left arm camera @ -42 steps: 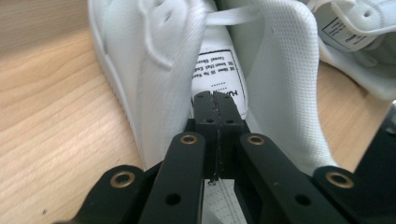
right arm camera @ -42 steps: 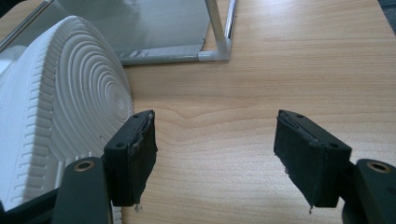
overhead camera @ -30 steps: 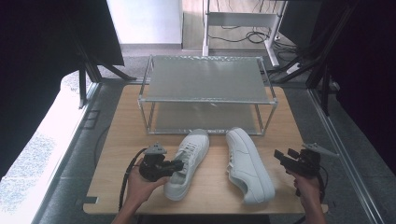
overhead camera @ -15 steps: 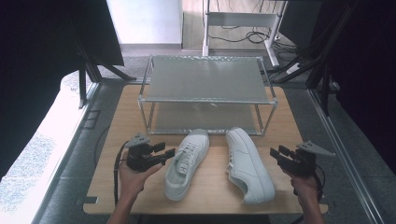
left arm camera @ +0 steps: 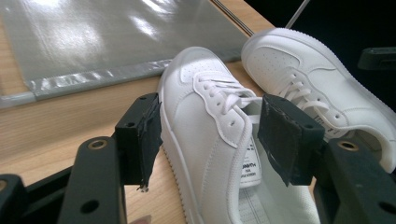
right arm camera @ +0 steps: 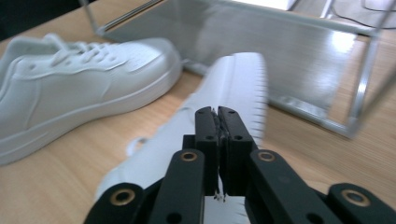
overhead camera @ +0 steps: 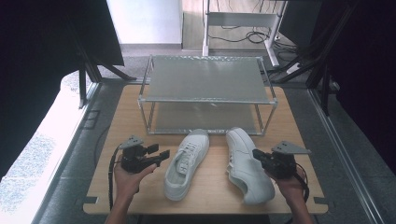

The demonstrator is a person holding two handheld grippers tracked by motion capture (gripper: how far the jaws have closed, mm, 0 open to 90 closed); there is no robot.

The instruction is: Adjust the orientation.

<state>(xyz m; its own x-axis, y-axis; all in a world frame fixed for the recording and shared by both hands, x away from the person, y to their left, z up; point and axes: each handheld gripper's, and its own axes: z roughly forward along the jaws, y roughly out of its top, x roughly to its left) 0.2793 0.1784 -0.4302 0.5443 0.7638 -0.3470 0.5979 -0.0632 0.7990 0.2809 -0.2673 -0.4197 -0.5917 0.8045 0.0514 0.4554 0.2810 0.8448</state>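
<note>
Two white sneakers lie side by side on the wooden table (overhead camera: 122, 116), toes toward the rack. My left gripper (overhead camera: 159, 152) (left arm camera: 210, 135) hovers just left of the left sneaker (overhead camera: 187, 161) (left arm camera: 201, 112), apart from it. Its jaws have just been opening and stand wide with nothing pressed between the pads. My right gripper (overhead camera: 258, 155) (right arm camera: 217, 116) is at the outer side of the right sneaker (overhead camera: 245, 170) (right arm camera: 236, 88). Its jaws have just been closing, and the pads now meet with nothing visible between them.
A two-level metal mesh rack (overhead camera: 205, 84) stands at the back of the table, its lower shelf just beyond the sneakers' toes. Bare wood lies left of the left hand. Dark frames and cables ring the table.
The left gripper let go of the left sneaker's heel end, opened and drew back to the left. The right gripper moved left up to the right sneaker while its jaws closed.
</note>
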